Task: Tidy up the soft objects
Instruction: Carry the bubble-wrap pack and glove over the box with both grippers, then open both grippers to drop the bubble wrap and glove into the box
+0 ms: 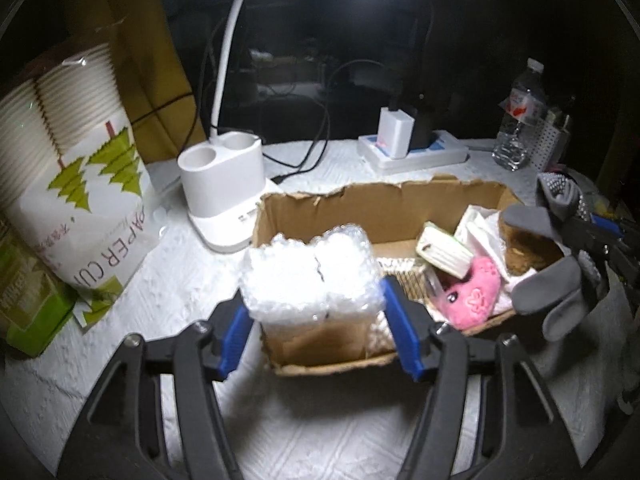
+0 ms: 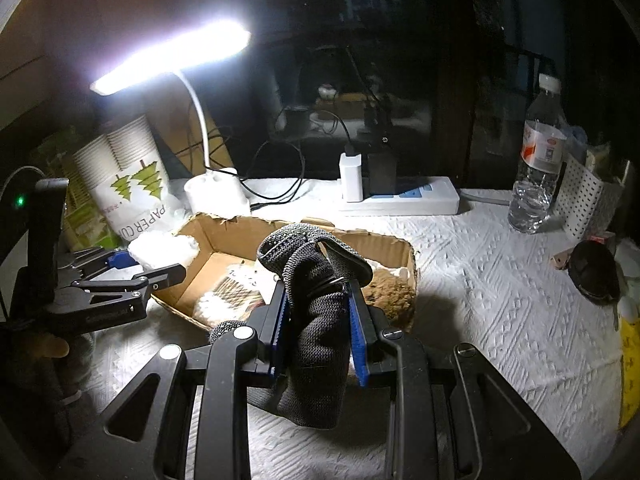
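Note:
My left gripper (image 1: 316, 304) is shut on a wad of bubble wrap (image 1: 310, 276) and holds it over the near left corner of an open cardboard box (image 1: 360, 200). It also shows at the left of the right wrist view (image 2: 160, 260). The box holds a pink plush toy (image 1: 472, 292), white tissue, a small green-and-white pack and something brown. My right gripper (image 2: 320, 312) is shut on a grey knit glove (image 2: 316, 320) and holds it above the box's near right side (image 2: 404, 252). The glove shows in the left wrist view (image 1: 552, 276).
A white desk lamp base (image 1: 218, 184) stands behind the box, a sleeve of paper cups (image 1: 76, 168) at the left. A power strip with chargers (image 2: 400, 200) lies at the back. A water bottle (image 2: 538, 160) and a white perforated holder (image 2: 580, 196) stand at the right. A dark round object (image 2: 594, 276) lies near the right edge.

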### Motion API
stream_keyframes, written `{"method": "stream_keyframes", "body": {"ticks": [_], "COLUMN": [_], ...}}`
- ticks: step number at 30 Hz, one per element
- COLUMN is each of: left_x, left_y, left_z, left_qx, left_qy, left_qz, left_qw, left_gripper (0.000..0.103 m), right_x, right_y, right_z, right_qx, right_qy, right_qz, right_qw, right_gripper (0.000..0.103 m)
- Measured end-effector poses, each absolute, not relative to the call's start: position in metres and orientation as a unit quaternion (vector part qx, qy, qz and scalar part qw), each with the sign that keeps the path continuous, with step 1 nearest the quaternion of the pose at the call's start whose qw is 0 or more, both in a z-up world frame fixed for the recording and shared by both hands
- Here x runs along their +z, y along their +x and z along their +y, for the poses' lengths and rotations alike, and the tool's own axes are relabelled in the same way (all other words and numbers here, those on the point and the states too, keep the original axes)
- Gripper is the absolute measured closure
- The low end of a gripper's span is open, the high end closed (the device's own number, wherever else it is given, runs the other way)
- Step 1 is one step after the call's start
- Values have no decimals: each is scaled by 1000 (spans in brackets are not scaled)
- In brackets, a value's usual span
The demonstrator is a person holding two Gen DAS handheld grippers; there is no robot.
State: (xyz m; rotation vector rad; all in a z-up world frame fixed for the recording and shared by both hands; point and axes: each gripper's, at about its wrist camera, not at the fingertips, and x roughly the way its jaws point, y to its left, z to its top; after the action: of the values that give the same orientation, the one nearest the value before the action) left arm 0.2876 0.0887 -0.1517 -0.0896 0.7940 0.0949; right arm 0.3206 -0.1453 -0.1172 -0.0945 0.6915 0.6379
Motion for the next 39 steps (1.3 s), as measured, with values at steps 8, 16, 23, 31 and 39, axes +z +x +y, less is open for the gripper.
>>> {"method": "stream_keyframes", "body": {"ticks": [8, 16, 23, 31, 39], "left_x": [-150, -142, -140, -152, -155], "left_y": [289, 280, 279, 287, 290], "left_z": [86, 91, 91, 92, 87], "left_qx": [36, 30, 9, 8, 4], "left_qy": [-45, -56, -69, -73, -68], "left_qz": [381, 365, 351, 367, 367], "left_qw": [923, 929, 934, 927, 928], "left_gripper": [23, 23, 23, 23, 22], "right_x": [-118, -112, -122, -153, -176], "right_y": [327, 332, 348, 373, 377], "right_z": [-140, -133, -120, -106, -94], "right_qx": [307, 307, 315, 315, 304], "right_qy": [-41, -43, -51, -50, -77], "right_qz": [333, 324, 332, 369, 393], "right_qw": [891, 894, 888, 873, 865], "right_gripper": [74, 74, 74, 74, 74]}}
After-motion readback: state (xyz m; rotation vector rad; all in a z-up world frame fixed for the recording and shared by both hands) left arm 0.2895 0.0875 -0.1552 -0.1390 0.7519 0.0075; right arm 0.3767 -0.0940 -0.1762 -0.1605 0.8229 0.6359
